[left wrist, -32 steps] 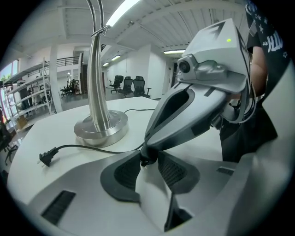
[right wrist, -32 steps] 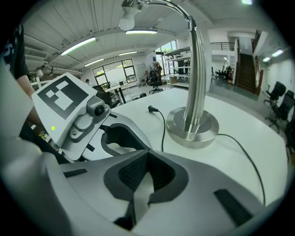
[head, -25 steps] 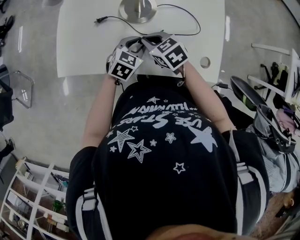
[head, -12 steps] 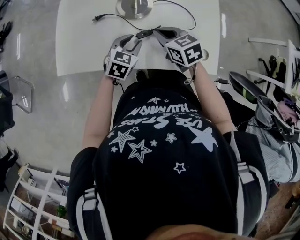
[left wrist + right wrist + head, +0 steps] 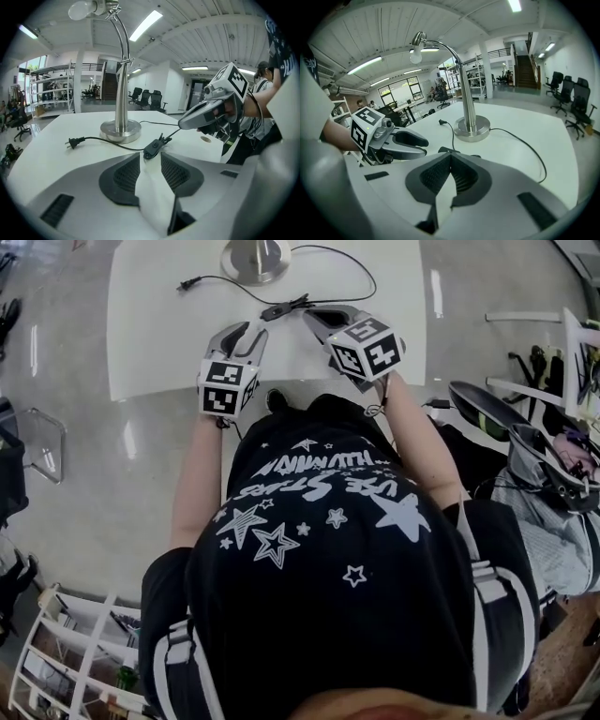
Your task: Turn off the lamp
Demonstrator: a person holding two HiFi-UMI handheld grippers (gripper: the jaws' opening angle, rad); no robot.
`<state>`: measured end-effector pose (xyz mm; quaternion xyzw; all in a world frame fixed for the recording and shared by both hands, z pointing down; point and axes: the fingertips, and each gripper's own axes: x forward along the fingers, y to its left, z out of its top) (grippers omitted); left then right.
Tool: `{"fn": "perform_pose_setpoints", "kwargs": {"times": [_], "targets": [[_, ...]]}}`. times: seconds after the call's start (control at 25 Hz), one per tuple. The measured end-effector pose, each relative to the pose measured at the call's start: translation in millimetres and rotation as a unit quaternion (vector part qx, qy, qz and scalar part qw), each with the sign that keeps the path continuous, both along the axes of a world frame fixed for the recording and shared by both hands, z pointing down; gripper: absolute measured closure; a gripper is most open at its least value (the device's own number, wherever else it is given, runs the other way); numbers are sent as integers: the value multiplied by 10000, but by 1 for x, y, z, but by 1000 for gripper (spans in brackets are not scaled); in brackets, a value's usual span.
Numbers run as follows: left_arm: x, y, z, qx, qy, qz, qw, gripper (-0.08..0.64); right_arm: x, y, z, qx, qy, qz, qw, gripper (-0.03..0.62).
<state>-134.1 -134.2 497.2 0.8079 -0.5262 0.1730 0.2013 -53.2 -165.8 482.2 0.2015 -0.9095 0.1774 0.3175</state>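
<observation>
The lamp (image 5: 123,93), where does it stand?

At the far end of the white table (image 5: 159,343), upright on its round steel base, its neck curving over to the bulb. Its black cord (image 5: 172,132) loops across the tabletop, and the plug (image 5: 75,141) lies on the table left of the base.

And the switch (image 5: 152,149)?

It sits on the cord, nearer the person than the base, just beyond the tips of both grippers, which close in on it from either side.

How do the jaws stand?

The left gripper (image 5: 246,330) has its jaws apart with only bare tabletop between them and the switch just ahead. The right gripper (image 5: 450,158) has its jaws drawn together at the tips, pinching the cord right beside the switch. From that pinch the cord slants down to the switch.
</observation>
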Motion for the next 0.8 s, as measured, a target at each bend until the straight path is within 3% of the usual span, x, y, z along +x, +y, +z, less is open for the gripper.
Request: {"fn": "perform_pose_setpoints", "kwargs": {"times": [0.28, 0.8], "targets": [[1, 3, -10, 84, -81, -403, 9991, 425, 5, 4, 2, -66, -194, -168, 9996, 588], [47, 51, -21, 64, -64, -840, 9964, 445, 58, 46, -2, -81, -467, -373, 9982, 588]]}}
